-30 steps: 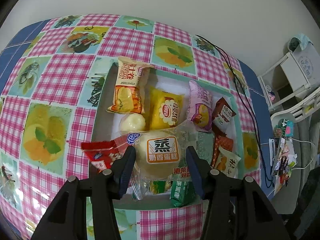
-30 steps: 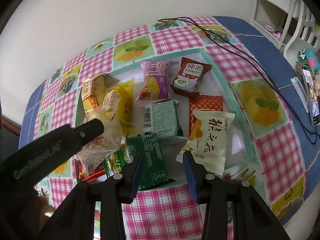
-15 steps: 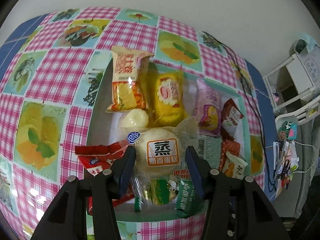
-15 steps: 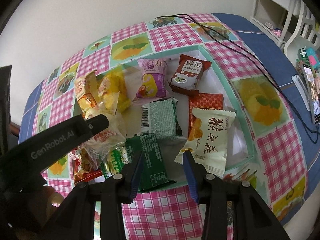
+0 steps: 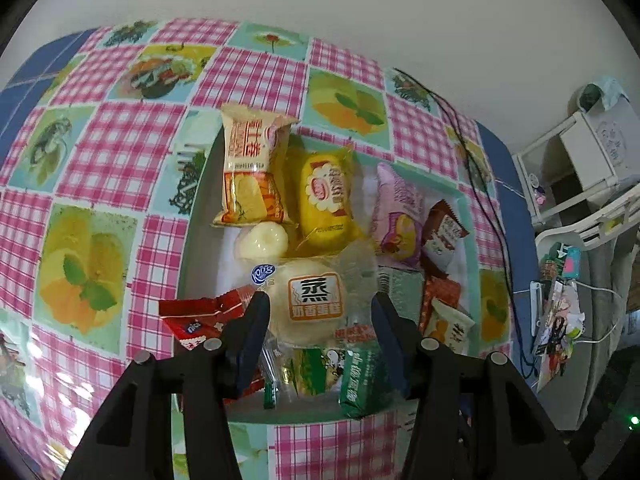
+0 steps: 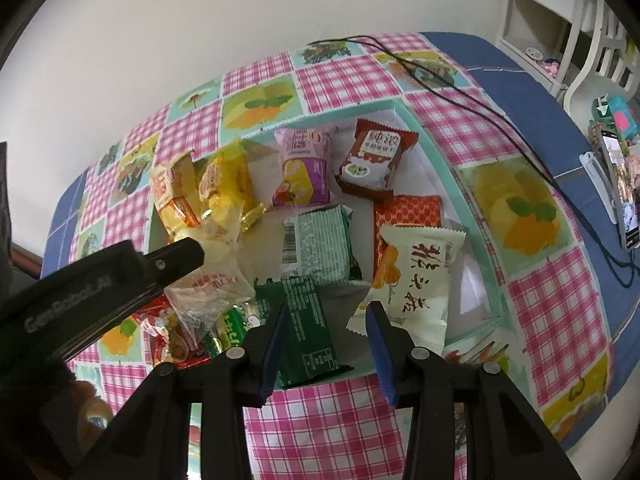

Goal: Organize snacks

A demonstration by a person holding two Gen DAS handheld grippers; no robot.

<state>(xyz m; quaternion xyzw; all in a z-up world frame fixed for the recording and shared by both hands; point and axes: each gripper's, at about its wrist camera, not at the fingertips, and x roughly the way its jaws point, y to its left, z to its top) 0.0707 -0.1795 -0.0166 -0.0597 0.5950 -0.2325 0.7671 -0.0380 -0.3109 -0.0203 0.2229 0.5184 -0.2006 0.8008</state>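
Note:
A shallow pale-green tray [image 5: 202,216] on the checked tablecloth holds many wrapped snacks. My left gripper [image 5: 318,312] is open, its fingers either side of a clear-wrapped steamed cake [image 5: 314,306] near the tray's front; I cannot tell if they touch it. Behind it lie an orange-cream packet [image 5: 252,172], a yellow packet [image 5: 326,200] and a small round bun [image 5: 262,240]. My right gripper [image 6: 326,316] is open and empty above the tray's front, between a dark green packet [image 6: 306,320] and a cream packet [image 6: 416,276]. The left gripper's finger [image 6: 172,260] shows in the right wrist view.
A red packet [image 5: 200,318] lies over the tray's left front rim. Purple [image 6: 304,172], brown [image 6: 374,160] and pale-green [image 6: 316,240] packets fill the tray's right half. A black cable [image 6: 460,92] crosses the table behind. White furniture [image 5: 592,160] stands to the right.
The left gripper has come slightly closer and higher over the tray, the cake still between its open fingers. The right gripper has barely moved.

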